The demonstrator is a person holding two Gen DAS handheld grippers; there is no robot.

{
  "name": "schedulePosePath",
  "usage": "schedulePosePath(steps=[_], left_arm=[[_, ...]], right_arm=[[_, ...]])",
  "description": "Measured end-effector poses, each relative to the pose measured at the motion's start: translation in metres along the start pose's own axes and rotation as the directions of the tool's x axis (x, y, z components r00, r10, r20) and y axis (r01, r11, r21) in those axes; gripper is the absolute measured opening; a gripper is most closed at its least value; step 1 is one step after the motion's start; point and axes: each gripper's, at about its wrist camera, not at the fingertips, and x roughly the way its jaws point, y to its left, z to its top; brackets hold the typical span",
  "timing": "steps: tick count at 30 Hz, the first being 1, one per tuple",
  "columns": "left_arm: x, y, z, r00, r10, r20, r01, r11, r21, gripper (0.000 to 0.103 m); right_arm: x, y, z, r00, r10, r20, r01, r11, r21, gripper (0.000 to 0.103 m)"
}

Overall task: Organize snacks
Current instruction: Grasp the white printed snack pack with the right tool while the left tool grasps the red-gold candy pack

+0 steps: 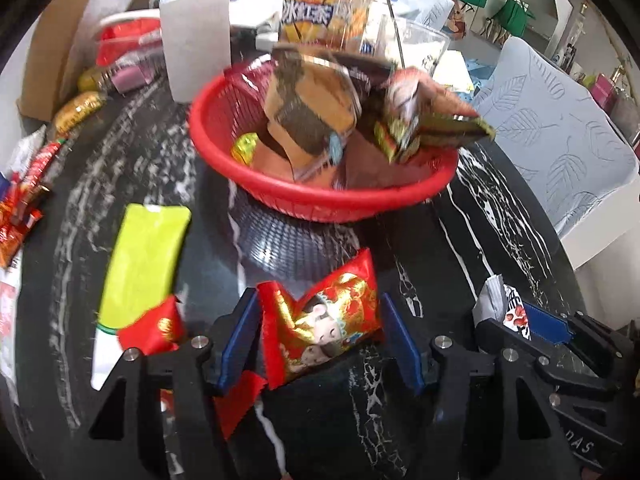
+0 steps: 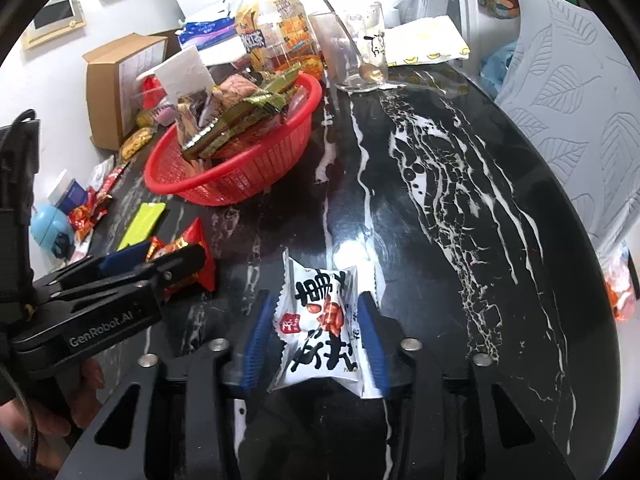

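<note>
A red snack packet (image 1: 320,328) printed with cartoon figures lies on the black marble table (image 1: 500,240), between the blue pads of my left gripper (image 1: 320,298). The pads stand just off its edges, so the gripper is open. A white packet with black lettering (image 2: 320,320) lies between the pads of my right gripper (image 2: 316,296), which is open with a small gap on each side. The red basket (image 1: 320,200) (image 2: 224,196) stands farther back, heaped with several snacks. In the right wrist view the left gripper's fingers (image 2: 180,260) sit to the left, over the red packet (image 2: 196,256).
A yellow-green packet (image 1: 144,264) and a small red packet (image 1: 154,328) lie left of my left gripper. Loose snacks (image 1: 24,216) crowd the table's left edge. An iced tea bottle (image 2: 276,32), a glass with a spoon (image 2: 356,56) and a cardboard box (image 2: 116,88) stand behind the basket. A pale chair (image 2: 580,120) is at the right.
</note>
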Motion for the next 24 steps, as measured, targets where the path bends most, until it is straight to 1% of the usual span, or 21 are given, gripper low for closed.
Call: schedulePosePath(steps=[2, 4, 8, 9, 11, 13, 14, 17, 20, 24], left_arm=[[0.002, -0.003, -0.001, 1.000, 0.026, 0.013, -0.026, 0.999, 0.021, 0.062], [0.003, -0.003, -0.001, 0.999, 0.030, 0.015, -0.030, 0.999, 0.020, 0.062], [0.000, 0.003, -0.002, 1.000, -0.004, 0.029, 0.004, 1.000, -0.022, 0.062], [-0.001, 0.003, -0.003, 0.999, -0.015, 0.032, 0.016, 1.000, -0.018, 0.062], [-0.002, 0.001, -0.006, 0.999, -0.014, 0.032, 0.013, 1.000, 0.012, 0.055], [-0.005, -0.001, -0.009, 0.999, -0.026, 0.029, 0.025, 0.999, 0.026, 0.054], [-0.007, -0.002, -0.011, 0.999, -0.038, 0.026, 0.037, 0.999, 0.031, 0.054], [-0.014, -0.005, -0.017, 0.998, -0.057, 0.026, 0.056, 0.998, 0.042, 0.054], [-0.021, -0.010, -0.024, 0.998, -0.063, 0.024, 0.061, 0.995, 0.074, 0.054], [-0.026, -0.015, -0.035, 0.997, -0.071, 0.000, 0.071, 0.992, 0.107, 0.054]], right_arm=[[0.002, -0.001, -0.001, 1.000, -0.006, -0.007, 0.006, 1.000, -0.002, 0.053], [0.003, -0.002, -0.001, 1.000, -0.016, -0.004, 0.016, 1.000, -0.007, 0.061], [0.004, -0.001, -0.002, 0.999, -0.040, 0.007, 0.040, 0.999, -0.020, 0.061], [0.004, -0.001, -0.003, 0.999, -0.043, 0.011, 0.043, 0.999, -0.021, 0.061], [0.005, 0.000, -0.003, 0.998, -0.057, 0.016, 0.057, 0.998, -0.028, 0.051], [0.004, 0.001, -0.004, 0.998, -0.053, 0.016, 0.054, 0.998, -0.041, 0.036], [0.003, 0.003, -0.005, 0.999, -0.048, 0.017, 0.049, 0.998, -0.046, 0.036], [0.000, 0.007, -0.009, 0.998, -0.066, 0.023, 0.067, 0.995, -0.074, 0.034], [-0.004, 0.006, -0.014, 0.999, -0.044, 0.021, 0.045, 0.997, -0.066, 0.033], [-0.011, 0.006, -0.024, 0.999, -0.040, 0.020, 0.041, 0.997, -0.072, 0.033]])
